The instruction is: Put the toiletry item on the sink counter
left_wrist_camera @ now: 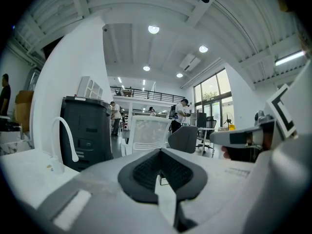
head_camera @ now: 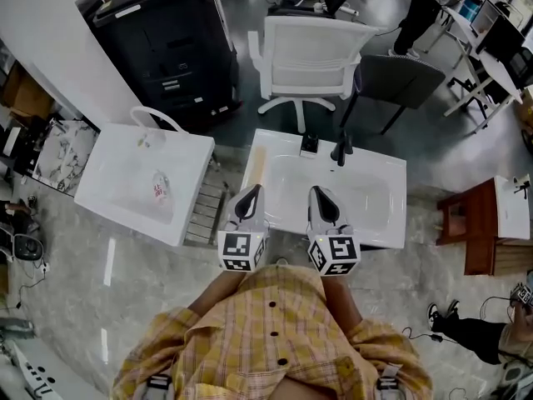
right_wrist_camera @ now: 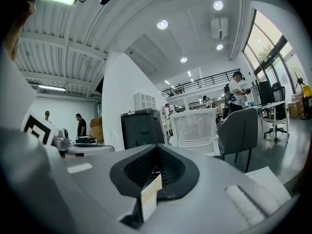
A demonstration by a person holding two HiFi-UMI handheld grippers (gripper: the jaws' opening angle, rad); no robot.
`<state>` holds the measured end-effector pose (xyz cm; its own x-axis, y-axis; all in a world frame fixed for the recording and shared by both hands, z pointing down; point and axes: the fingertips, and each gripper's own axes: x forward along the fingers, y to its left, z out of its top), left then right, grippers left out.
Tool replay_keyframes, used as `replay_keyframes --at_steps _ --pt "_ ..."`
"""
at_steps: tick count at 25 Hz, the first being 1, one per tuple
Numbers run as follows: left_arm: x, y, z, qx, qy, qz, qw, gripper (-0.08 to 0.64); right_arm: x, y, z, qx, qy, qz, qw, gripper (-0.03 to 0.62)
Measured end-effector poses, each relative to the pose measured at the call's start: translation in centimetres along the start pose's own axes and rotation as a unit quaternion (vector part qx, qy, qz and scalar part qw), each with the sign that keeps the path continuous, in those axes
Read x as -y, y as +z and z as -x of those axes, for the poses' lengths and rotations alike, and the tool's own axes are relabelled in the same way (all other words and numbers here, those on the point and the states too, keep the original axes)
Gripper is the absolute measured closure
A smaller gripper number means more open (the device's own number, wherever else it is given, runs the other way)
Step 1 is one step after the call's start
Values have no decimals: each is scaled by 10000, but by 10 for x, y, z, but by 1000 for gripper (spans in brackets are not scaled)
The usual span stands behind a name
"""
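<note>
The toiletry item (head_camera: 160, 188), a small white container with red print, lies in the basin of the left white sink (head_camera: 112, 152), which has a white arched faucet (head_camera: 158, 117). Both grippers hover side by side over the near edge of the right white sink (head_camera: 383, 207), well to the right of the item. My left gripper (head_camera: 250, 193) is shut with nothing in it, and its dark pads (left_wrist_camera: 146, 172) meet. My right gripper (head_camera: 321, 195) is shut and empty too, with its pads (right_wrist_camera: 144, 167) together.
A black faucet (head_camera: 341, 148) and a small black fitting (head_camera: 309, 145) stand at the right sink's far edge, and a pale strip (head_camera: 256, 169) lies along its left side. Beyond are a white mesh chair (head_camera: 308, 57), a grey chair (head_camera: 398, 80) and a black cabinet (head_camera: 166, 32). A brown stool (head_camera: 466, 223) stands at the right.
</note>
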<state>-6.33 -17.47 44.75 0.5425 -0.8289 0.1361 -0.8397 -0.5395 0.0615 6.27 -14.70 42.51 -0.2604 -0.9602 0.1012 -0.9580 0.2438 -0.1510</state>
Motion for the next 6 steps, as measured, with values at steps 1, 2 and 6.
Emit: replay_keyframes --at_steps 1,2,6 --pt "0 -1 0 2 -6 15 10000 560 0 -1 1 -14 -2 8 10000 592" --pt "1 -2 1 1 -10 37 10000 560 -1 -2 1 -28 10 21 10000 592" --pt "1 -8 3 -24 -7 93 10000 560 -4 -5 1 -53 77 72 9999 592"
